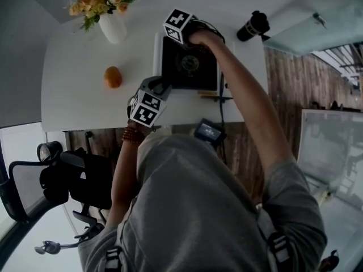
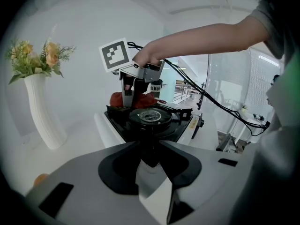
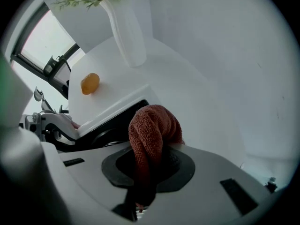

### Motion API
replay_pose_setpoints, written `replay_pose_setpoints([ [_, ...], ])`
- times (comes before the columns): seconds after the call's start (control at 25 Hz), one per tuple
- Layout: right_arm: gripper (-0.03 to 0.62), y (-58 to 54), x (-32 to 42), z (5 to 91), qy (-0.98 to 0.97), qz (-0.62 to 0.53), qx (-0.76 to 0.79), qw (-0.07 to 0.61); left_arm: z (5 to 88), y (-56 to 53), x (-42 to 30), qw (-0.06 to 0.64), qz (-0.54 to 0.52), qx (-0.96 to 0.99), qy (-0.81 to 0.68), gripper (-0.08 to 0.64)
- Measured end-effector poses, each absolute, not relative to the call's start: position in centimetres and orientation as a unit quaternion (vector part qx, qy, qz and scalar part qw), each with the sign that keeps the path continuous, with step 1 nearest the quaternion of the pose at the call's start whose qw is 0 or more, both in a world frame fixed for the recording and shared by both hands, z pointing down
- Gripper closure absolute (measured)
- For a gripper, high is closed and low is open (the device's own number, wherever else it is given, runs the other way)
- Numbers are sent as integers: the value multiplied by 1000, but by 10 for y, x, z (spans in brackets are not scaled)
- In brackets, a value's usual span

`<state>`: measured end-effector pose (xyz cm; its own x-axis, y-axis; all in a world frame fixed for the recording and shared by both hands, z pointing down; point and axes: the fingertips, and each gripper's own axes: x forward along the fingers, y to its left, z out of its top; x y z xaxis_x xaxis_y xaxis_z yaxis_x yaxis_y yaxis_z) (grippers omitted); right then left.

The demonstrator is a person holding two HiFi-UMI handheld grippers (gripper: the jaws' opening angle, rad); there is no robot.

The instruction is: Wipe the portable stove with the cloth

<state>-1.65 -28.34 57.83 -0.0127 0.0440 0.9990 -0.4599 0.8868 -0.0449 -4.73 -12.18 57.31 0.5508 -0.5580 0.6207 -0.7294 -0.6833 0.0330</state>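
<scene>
The white desk [image 1: 74, 89] fills the upper left and centre of the head view. A black chair [image 1: 68, 180] stands below it at the lower left.

The stove [image 1: 190, 67] lies at upper centre of the head view, near the desk's right edge. It has a black top in a white body. In the left tool view we see its round burner [image 2: 150, 117] at frame centre.

A white vase [image 1: 112, 27] of flowers stands at the upper left, well apart from the stove. A black bottle [image 1: 253, 26] lies at the upper right, near the desk's far corner.

The left tool [image 2: 150, 159] sits at the stove's lower left corner in the head view. Its jaws are drawn together, with the tips meeting at the stove's near edge. We cannot tell whether they pinch the rim.

The right tool [image 3: 150, 153] is over the stove's upper edge in the head view. Its jaws are clamped on the cloth [image 3: 152, 130]. The cloth is rust-red. It bulges up from between the jaws at the centre of the right tool view. In the left tool view it rests on the far side of the stove top, behind the burner.

An orange fruit [image 1: 113, 77] lies on the desk left of the stove, below the vase in the frame.
</scene>
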Motion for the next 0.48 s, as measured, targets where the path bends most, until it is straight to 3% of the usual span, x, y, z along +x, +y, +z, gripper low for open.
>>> replay_pose_setpoints([
  [0.2, 526, -283, -22, 577, -702, 153, 159, 677, 572, -122, -48, 147, 287, 871, -370, 423],
  [0.48, 522, -292, -19, 539, -779, 147, 195, 577, 568, -123, -47, 133, 266, 878, -375, 420],
])
